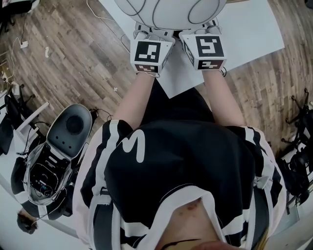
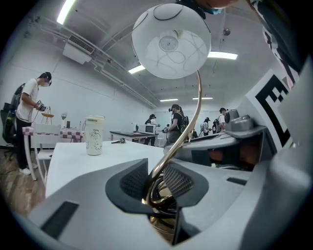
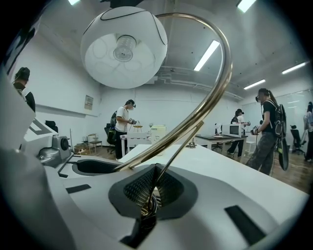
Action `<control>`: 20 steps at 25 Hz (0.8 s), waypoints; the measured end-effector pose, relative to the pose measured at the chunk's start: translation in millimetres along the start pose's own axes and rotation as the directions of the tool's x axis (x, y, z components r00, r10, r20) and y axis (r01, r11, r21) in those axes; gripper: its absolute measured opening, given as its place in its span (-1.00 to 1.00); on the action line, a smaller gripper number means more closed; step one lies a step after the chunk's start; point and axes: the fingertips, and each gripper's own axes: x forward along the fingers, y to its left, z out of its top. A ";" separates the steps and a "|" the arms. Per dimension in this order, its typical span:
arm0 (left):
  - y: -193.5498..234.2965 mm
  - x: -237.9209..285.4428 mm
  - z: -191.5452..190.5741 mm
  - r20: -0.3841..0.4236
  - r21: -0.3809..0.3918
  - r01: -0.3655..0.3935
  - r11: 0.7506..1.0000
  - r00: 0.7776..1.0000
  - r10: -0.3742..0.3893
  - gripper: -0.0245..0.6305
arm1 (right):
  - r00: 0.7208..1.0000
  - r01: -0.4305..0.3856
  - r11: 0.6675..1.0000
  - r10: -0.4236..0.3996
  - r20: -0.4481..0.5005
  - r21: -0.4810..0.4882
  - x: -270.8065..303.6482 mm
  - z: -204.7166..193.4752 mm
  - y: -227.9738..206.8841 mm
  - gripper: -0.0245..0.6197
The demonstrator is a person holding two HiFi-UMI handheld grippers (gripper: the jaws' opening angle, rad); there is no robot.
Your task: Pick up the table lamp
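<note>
The table lamp has a white globe shade [image 1: 171, 12] on a curved gold stem [image 3: 215, 93] and stands on the white table [image 1: 254, 34]. In the head view my left gripper [image 1: 146, 35] and right gripper [image 1: 204, 33] reach side by side under the shade, their tips hidden by it. In the left gripper view my left gripper [image 2: 156, 188] is shut on the gold stem [image 2: 193, 117] just above its coiled foot, with the shade [image 2: 171, 41] overhead. My right gripper [image 3: 152, 190] is shut on a thin gold rod [image 3: 178, 149] of the lamp, below the shade [image 3: 123, 48].
A white patterned jar [image 2: 94, 135] stands farther along the table. On the wooden floor at the left lies an open grey case of equipment [image 1: 58, 156] with cables. Several people stand at other tables in the room, one near a chequered cloth [image 2: 29, 117].
</note>
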 end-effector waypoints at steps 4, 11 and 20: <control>-1.0 -1.0 3.3 0.015 0.006 -0.008 1.000 1.000 0.008 -0.63 | 0.999 0.021 1.000 -0.021 0.024 0.005 -4.6 3.5 -1.0 -0.88; -0.3 0.0 10.4 0.028 -0.024 -0.023 0.999 0.999 0.024 -0.63 | 0.998 0.040 0.999 -0.041 0.053 0.008 -8.8 10.6 -2.9 -0.88; -12.2 -15.7 44.9 0.082 -0.026 -0.016 1.000 0.996 0.018 -0.63 | 0.995 0.045 0.998 -0.042 0.094 -0.035 -31.1 49.0 -0.1 -0.88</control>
